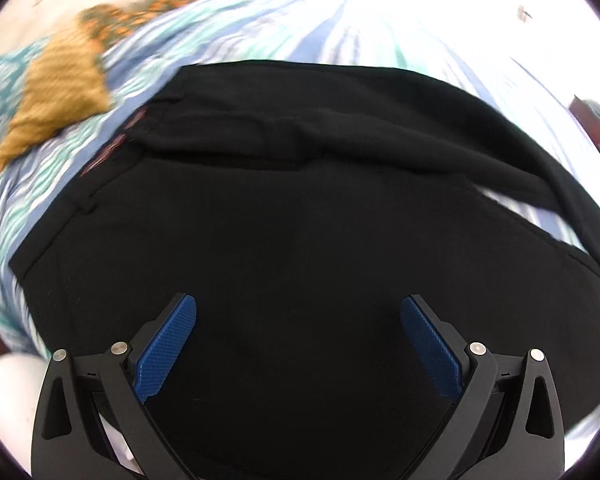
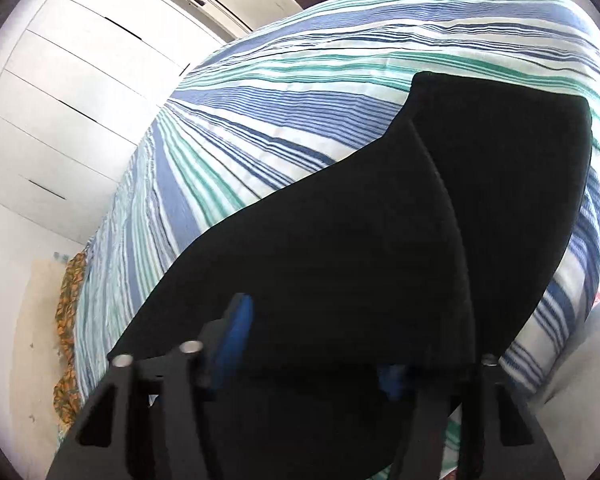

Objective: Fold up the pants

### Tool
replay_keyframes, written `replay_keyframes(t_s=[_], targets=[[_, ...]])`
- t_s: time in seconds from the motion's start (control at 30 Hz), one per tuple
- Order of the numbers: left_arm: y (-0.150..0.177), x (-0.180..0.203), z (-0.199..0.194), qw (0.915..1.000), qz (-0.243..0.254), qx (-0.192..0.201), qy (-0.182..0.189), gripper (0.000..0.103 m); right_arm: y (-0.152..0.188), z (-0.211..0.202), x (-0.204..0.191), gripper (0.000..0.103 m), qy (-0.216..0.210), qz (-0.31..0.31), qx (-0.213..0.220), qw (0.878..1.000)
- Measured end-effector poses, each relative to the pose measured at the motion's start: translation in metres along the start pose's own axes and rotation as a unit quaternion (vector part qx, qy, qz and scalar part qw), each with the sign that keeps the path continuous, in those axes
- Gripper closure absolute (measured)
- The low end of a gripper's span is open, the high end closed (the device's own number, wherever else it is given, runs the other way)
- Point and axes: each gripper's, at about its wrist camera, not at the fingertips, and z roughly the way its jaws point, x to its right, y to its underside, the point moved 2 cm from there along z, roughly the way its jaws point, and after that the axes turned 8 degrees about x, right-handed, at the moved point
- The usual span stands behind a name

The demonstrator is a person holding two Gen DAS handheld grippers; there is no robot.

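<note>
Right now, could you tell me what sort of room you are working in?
Most likely a bedroom. The black fabric pants lie on a bed covered by a blue, green and white striped sheet, with tall white panelled wardrobe doors beside it.

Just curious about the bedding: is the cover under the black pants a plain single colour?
No, the bed cover under the pants is striped in blue, green and white.

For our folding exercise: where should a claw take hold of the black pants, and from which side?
Probably the waistband corner of the black pants: it lies flat with a free edge on the striped bedspread, so come in from the left of the left wrist view, sliding under.
</note>
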Motion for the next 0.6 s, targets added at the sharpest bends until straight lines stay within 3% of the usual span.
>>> replay_keyframes(t_s=[0.07, 0.2, 0.3, 0.43, 0.6], targets=[[-0.015, 0.005, -0.009, 0.9994, -0.001, 0.008, 0.034, 0.001, -0.006, -0.002, -0.004, 0.098, 0.001, -0.018, 0.003, 1.000], [-0.083, 0.006, -0.002, 0.9912, -0.044, 0.005, 0.125, 0.001, -0.021, -0.041, -0.037, 0.099, -0.053, -0.093, 0.026, 0.994], [-0.137, 0.000, 0.041, 0.9714, -0.122, -0.043, 0.199, 0.001, -0.030, -0.080, -0.064, 0.099, -0.096, -0.160, 0.045, 0.981], [-0.178, 0.000, 0.102, 0.9595, -0.177, -0.093, 0.199, 0.001, -0.030, -0.126, -0.092, 0.099, -0.144, -0.213, 0.061, 0.965], [-0.190, 0.009, 0.146, 0.9527, -0.204, -0.135, 0.179, 0.002, -0.022, -0.178, -0.106, 0.099, -0.192, -0.258, 0.084, 0.943]])
